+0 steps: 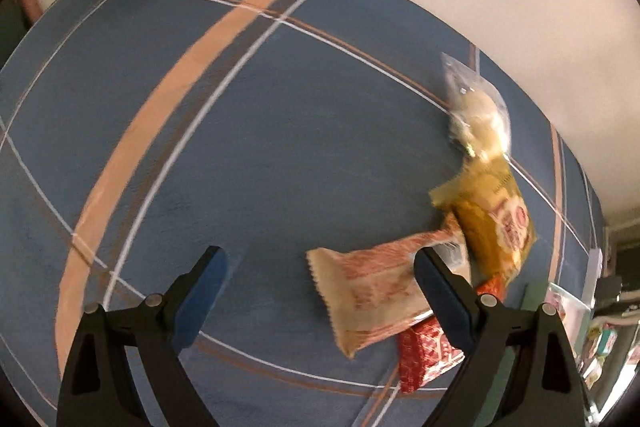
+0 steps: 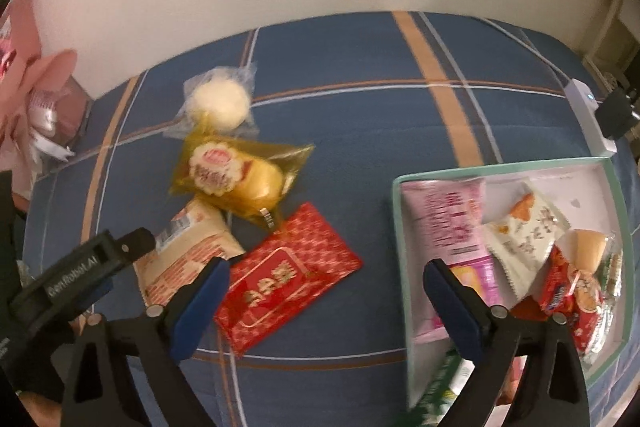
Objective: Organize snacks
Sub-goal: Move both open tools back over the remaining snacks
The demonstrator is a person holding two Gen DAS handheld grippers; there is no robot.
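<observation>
Four loose snacks on blue plaid cloth (image 2: 360, 163): red packet (image 2: 288, 275), beige packet (image 2: 188, 251) at its 9 o'clock, yellow bag (image 2: 240, 179) and white bun (image 2: 218, 103) at 11. Box (image 2: 616, 211) at 3 holds more. Left gripper (image 1: 320, 287) and right gripper (image 2: 326, 301) both spread, empty.

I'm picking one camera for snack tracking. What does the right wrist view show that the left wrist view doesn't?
Only the right wrist view shows the box's contents, including a pink packet, and the left gripper reaching in. Only the left wrist view shows its own open jaws. Both show four loose snacks on the blue plaid cloth: clear-wrapped bun, yellow packet, beige packet, red packet.
</observation>
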